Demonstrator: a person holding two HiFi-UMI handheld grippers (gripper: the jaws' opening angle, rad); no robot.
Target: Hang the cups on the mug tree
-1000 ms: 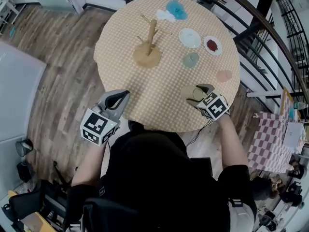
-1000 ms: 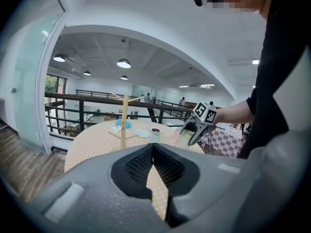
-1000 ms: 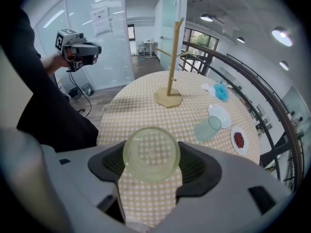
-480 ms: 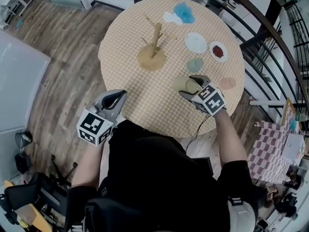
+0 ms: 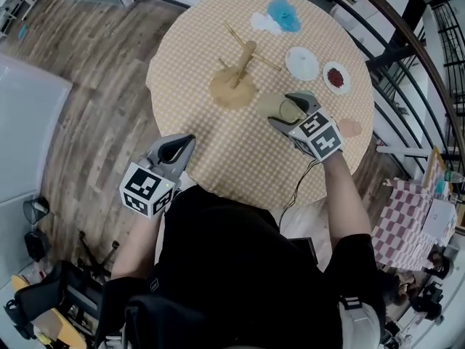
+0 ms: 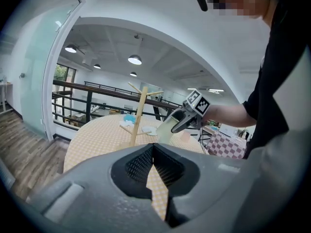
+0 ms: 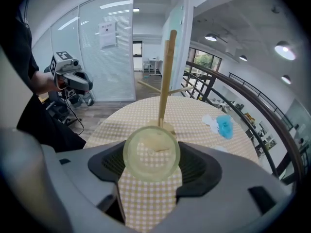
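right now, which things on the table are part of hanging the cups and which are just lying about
Part of the job:
- wooden mug tree
- pale green translucent cup, gripped in the right claw
- pink cup, not yet hung

Just lying about:
- white round plate
- small plate with dark red contents
- crumpled blue cloth
- crumpled white cloth
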